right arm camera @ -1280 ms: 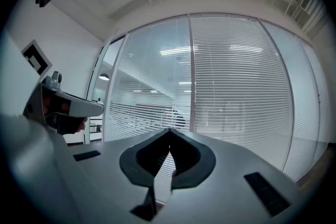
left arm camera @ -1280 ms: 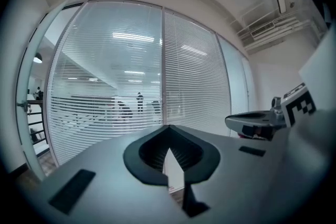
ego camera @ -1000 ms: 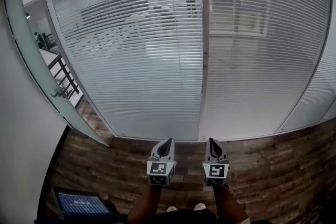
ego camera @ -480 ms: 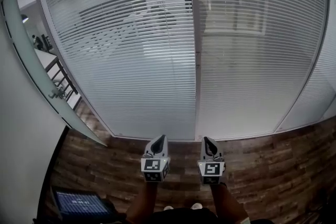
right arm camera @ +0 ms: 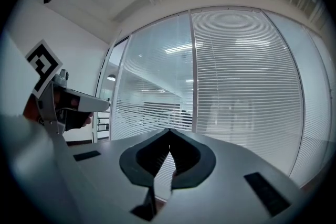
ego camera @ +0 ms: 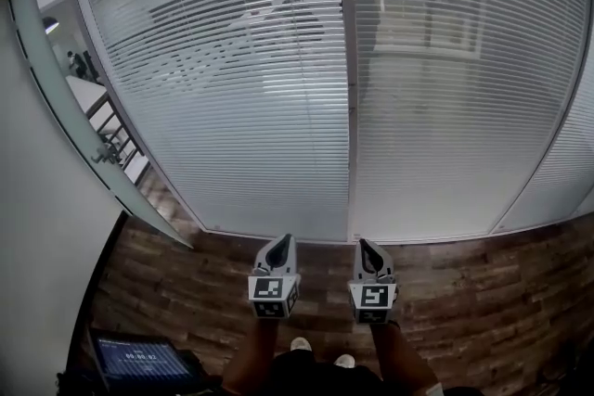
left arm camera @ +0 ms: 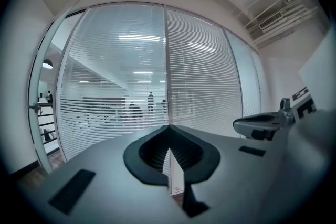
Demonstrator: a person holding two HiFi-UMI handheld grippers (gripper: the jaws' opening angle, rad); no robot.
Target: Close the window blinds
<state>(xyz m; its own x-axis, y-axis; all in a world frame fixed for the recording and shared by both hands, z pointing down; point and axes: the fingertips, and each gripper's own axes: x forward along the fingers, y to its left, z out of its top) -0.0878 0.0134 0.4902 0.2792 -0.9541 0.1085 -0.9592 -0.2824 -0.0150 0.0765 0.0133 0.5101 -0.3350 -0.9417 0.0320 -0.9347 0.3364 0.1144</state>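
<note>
Two claws show in the head view, low and side by side: the left claw and the right claw. Both aim at the blinds ahead and stand well apart from them. There are two blinds, parted by one post that rises straight beyond the gap between the claws. The left blind has slats tilted enough to show a room behind, so it looks like the one left to close. The right blind reads nearly solid. One door stands ajar far to the left of the left claw, and one screen lies on the floor behind and left of it.

In the left gripper view that claw's jaws are pressed together at the tips with nothing between them, and the post runs up just above them. The right claw sits off to its right.

In the right gripper view the jaws likewise meet at the tips and pinch nothing. The claws probably stay empty and level because the person has not yet reached any control. I can make out no wand or cord.
</note>
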